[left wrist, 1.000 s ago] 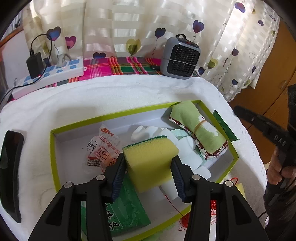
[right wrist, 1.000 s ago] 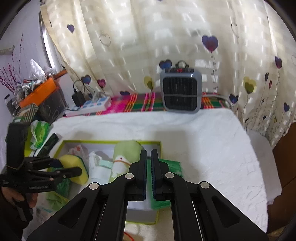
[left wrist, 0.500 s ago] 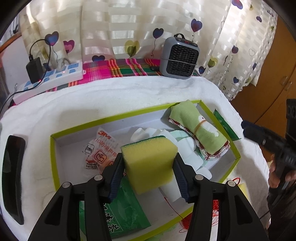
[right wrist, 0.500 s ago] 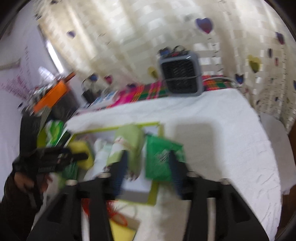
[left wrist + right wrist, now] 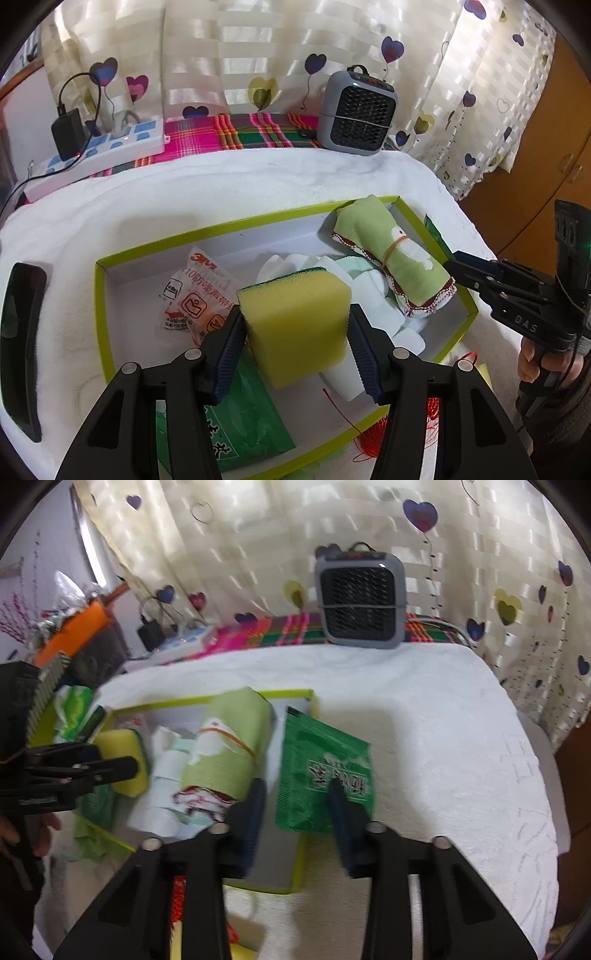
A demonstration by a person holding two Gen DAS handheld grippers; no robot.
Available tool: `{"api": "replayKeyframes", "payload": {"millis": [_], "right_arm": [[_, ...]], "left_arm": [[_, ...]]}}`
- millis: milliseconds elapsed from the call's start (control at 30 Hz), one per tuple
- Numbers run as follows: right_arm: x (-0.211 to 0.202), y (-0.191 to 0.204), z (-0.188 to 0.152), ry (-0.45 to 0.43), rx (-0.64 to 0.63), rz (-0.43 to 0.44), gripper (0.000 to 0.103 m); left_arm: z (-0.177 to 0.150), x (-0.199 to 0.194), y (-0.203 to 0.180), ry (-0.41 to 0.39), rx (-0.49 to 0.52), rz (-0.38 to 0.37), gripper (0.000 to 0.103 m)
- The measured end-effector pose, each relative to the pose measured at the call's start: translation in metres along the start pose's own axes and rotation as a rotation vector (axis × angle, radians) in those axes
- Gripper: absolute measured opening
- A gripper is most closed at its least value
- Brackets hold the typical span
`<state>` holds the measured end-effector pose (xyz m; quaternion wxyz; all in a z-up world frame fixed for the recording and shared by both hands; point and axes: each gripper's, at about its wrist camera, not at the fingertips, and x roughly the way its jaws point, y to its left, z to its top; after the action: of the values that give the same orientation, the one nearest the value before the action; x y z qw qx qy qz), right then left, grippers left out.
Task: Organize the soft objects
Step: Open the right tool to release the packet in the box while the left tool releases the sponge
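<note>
Sponge [image 5: 295, 325] placement is in hand: left gripper [image 5: 293, 347] grasps it over the tray [image 5: 96, 295] at centre. Right gripper [image 5: 295, 812], jaws closing empty, nears the green packet [image 5: 325, 771] at tray's 3 o'clock; next, pinch its edge.

Yellow sponge [image 5: 299, 328] w/ dark-green top; box [image 5: 99, 295] lime rim, white inside. At 1 o'clock: green rolled cloth [image 5: 391, 251], red-trimmed. Curtain [image 5: 229, 55] cream, striped, w/ hearts. Heater [image 5: 356, 112] grey, black grille. Plaid cloth [image 5: 240, 131] pink/green.
</note>
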<state>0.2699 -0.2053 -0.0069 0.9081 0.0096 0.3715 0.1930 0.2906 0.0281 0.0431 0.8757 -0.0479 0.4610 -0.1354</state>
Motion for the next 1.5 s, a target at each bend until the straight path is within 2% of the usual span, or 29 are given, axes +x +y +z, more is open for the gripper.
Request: {"api": "replayKeyframes", "payload": {"millis": [67, 133, 233, 400, 600, 733, 800, 867, 967, 1100, 1267, 1400, 1500], "right_arm": [[-0.001, -0.001, -0.002, -0.007, 0.004, -0.006, 0.024], [-0.003, -0.003, -0.002, -0.015, 0.018, 0.002, 0.015], [-0.009, -0.003, 0.000, -0.038, 0.025, 0.002, 0.008], [-0.026, -0.007, 0.008, -0.095, 0.060, 0.008, 0.002], [-0.057, -0.004, 0.022, -0.173, 0.111, 0.125, 0.002], [-0.057, 0.001, 0.028, -0.171, 0.153, 0.203, 0.002], [-0.053, 0.005, 0.029, -0.177, 0.144, 0.180, 0.002], [-0.041, 0.007, 0.029, -0.151, 0.150, 0.192, 0.002], [-0.023, 0.012, 0.029, -0.111, 0.116, 0.152, 0.002], [-0.001, 0.013, 0.029, -0.061, 0.117, 0.152, 0.002], [0.003, 0.017, 0.030, -0.058, 0.108, 0.173, 0.006], [0.006, 0.026, 0.027, -0.046, 0.080, 0.203, 0.014], [0.008, 0.040, 0.024, -0.034, -0.004, 0.143, 0.019]], "left_arm": [[0.000, 0.000, 0.000, 0.000, -0.003, -0.001, 0.054], [-0.001, 0.000, 0.000, 0.002, -0.005, 0.000, 0.054], [-0.001, 0.000, 0.000, 0.001, -0.004, -0.003, 0.054], [-0.001, 0.000, 0.001, 0.001, -0.006, -0.006, 0.054], [-0.002, -0.002, 0.004, -0.001, -0.018, -0.010, 0.054], [-0.002, -0.001, 0.003, 0.002, -0.018, -0.014, 0.054], [-0.001, -0.001, 0.003, 0.003, -0.018, -0.013, 0.054], [0.000, 0.001, 0.003, 0.005, -0.018, -0.015, 0.054], [0.003, 0.004, 0.005, 0.007, -0.024, -0.008, 0.055], [0.008, 0.008, 0.008, 0.001, -0.045, -0.019, 0.056], [0.015, 0.005, 0.007, -0.026, -0.065, -0.034, 0.057], [0.015, 0.000, 0.009, -0.039, -0.077, -0.033, 0.058], [0.015, -0.007, 0.010, -0.056, -0.085, -0.034, 0.058]]}}
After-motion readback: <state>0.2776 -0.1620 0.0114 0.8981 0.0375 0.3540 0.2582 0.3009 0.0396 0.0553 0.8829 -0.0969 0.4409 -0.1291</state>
